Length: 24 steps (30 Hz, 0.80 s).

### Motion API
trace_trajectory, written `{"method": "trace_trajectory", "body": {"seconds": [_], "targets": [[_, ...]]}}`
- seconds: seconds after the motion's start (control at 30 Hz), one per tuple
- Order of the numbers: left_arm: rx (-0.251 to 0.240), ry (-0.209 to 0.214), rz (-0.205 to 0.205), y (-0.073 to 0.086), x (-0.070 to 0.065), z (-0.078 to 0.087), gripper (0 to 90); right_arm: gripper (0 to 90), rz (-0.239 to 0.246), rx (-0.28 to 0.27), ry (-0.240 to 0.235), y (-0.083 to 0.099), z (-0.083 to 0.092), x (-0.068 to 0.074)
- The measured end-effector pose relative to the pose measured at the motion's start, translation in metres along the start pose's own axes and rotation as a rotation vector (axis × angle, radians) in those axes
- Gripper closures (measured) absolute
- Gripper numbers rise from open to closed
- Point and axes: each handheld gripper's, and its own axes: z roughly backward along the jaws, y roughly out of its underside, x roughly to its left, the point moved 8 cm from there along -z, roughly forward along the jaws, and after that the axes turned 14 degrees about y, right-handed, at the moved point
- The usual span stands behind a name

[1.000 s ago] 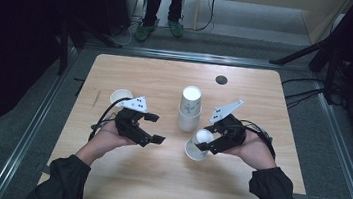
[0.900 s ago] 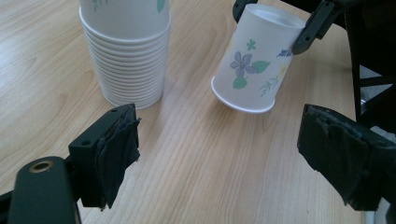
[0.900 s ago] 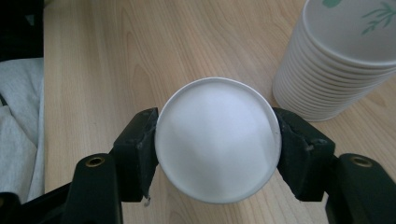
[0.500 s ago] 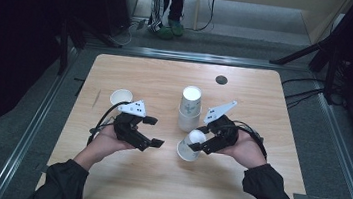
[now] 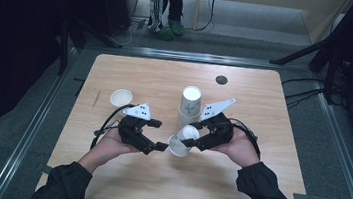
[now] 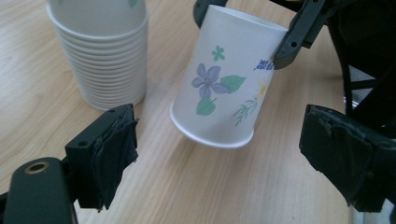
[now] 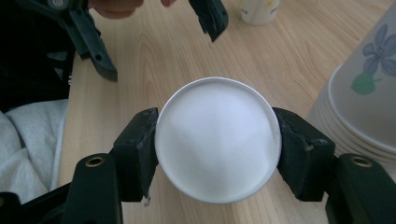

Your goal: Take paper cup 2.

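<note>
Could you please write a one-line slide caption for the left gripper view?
Open left gripper faces a tilted flowered paper cup held by the right gripper, beside a cup stack.

White paper cup (image 6: 229, 86): purple flower, green leaves, yellow bloom. Cup stack (image 6: 100, 46) white. Table (image 5: 157, 77) light wood grain. Grippers black.

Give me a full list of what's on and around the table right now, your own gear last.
Held paper cup: one, white with flower print, upside down and tilted, clamped in the right gripper.
Cup stack: one, white floral, upside down, table centre.
Single cup: one, white, upright, left of the stack.
Round disc: one, dark, far right of table.
Table: one, light wood.
Bystander's legs: dark trousers, green shoes, beyond the table.
Left gripper: black, jaws open, just been opening, apart from the cup.
Right gripper: black.
</note>
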Motion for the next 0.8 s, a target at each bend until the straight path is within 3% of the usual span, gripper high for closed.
{"method": "trace_trajectory", "body": {"seconds": [0.37, 0.57, 0.8], "targets": [[-0.015, 0.040, -0.029, -0.003, -0.004, -0.014, 11.8, 36.4, -0.015, -0.043, -0.022, -0.018, 0.007, 0.009], [-0.042, 0.046, -0.052, -0.005, -0.007, -0.019, 12.8, 36.4, -0.021, -0.065, -0.033, -0.026, 0.013, 0.014], [-0.035, 0.047, -0.073, -0.003, -0.009, -0.024, 13.4, 36.4, -0.034, -0.089, -0.051, -0.033, 0.017, 0.019]]}}
